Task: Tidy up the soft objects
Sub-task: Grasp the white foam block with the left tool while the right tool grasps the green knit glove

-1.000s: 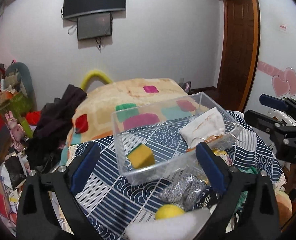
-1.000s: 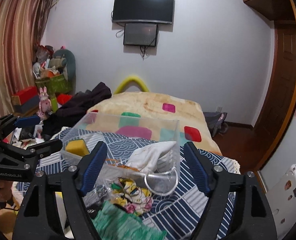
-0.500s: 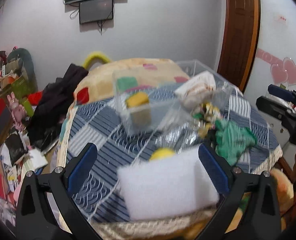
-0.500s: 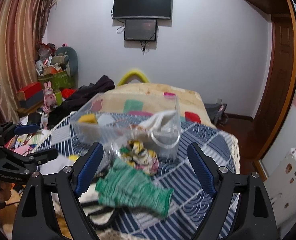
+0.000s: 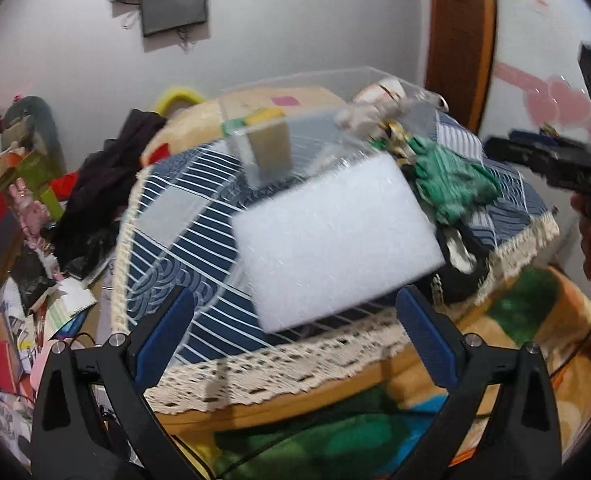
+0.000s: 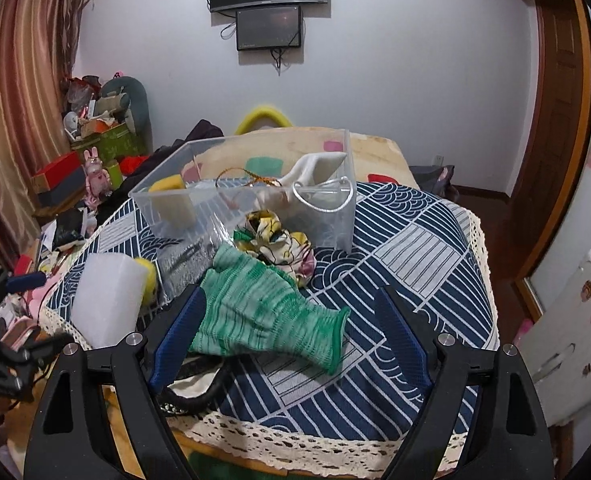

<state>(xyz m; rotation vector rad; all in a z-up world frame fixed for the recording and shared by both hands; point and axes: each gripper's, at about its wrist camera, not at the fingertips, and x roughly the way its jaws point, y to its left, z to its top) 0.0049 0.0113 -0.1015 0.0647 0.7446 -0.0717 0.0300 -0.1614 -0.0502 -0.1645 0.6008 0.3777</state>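
Note:
A white foam block (image 5: 335, 236) lies on the near left part of the blue patterned tablecloth (image 6: 415, 248); it also shows in the right wrist view (image 6: 107, 300). My left gripper (image 5: 295, 332) is open just in front of it. A green knit glove (image 6: 267, 312) lies between the fingers of my open right gripper (image 6: 291, 332), which hangs above it. A clear plastic box (image 6: 255, 196) behind holds a yellow sponge (image 6: 171, 196) and a white cloth (image 6: 315, 168). A floral scrunchie (image 6: 275, 240) and a yellow ball (image 6: 149, 276) lie in front of the box.
A silver glittery pouch (image 6: 183, 256) lies by the box. A black-strapped bag (image 6: 199, 384) hangs over the table's lace edge. Clutter and boxes (image 6: 75, 168) fill the floor at the left. A bed with a patterned blanket (image 6: 375, 148) stands behind.
Both grippers have pulled back and tilted down toward the near table edge. The white foam block now fills the left view; the green glove now lies between the right fingers.

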